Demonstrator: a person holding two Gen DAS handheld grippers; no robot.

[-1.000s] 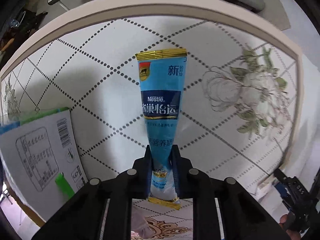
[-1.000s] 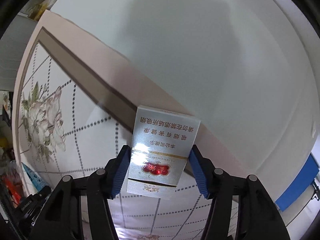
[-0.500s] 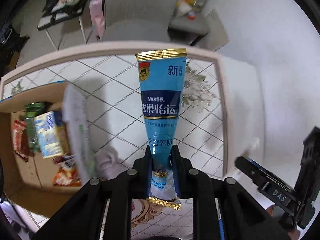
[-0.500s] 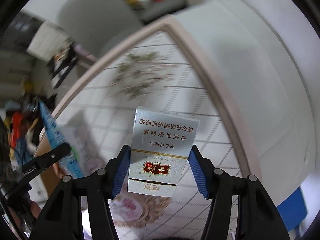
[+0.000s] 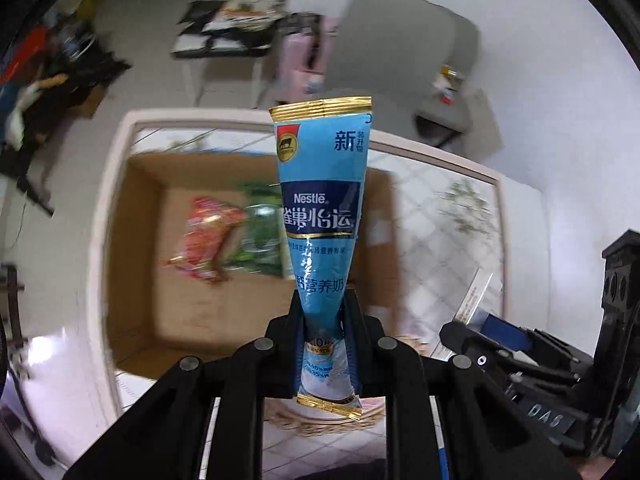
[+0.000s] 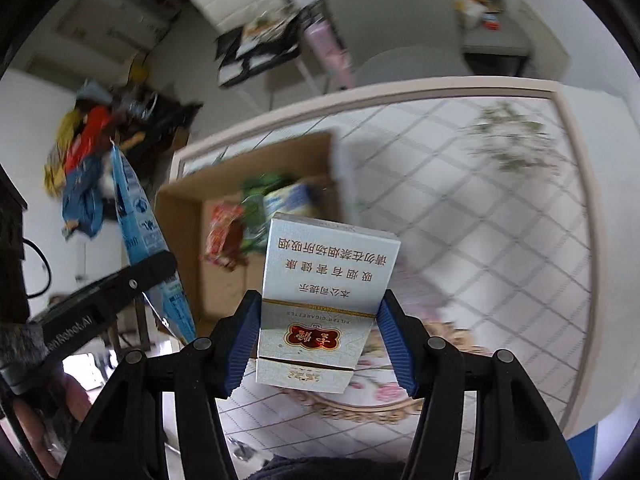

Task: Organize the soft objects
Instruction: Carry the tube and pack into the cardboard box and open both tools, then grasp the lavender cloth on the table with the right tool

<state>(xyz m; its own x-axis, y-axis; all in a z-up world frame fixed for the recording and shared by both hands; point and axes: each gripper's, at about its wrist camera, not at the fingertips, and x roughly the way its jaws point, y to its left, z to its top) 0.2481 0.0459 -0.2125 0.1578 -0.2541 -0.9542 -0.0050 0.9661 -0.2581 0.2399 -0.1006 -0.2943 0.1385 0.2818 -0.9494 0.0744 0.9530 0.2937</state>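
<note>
We see our left claw (image 5: 325,344) pinching a blue milk packet (image 5: 322,216) near its bottom end. The packet stands up tall in the air, right above the cardboard box (image 5: 132,240). Our right claw (image 6: 320,340) is pressed against the two sides of a white cigarette pack (image 6: 324,300), holding it up in the air too, near the box and a bit to the right of it. The box sits open on the table (image 6: 480,220), which has a cloth with crossing lines and flowers. Inside the box lie a red snack bag (image 5: 204,244) and a green snack bag (image 5: 260,236), touching each other. From the right side we can also see the blue packet to the left of the box.
</note>
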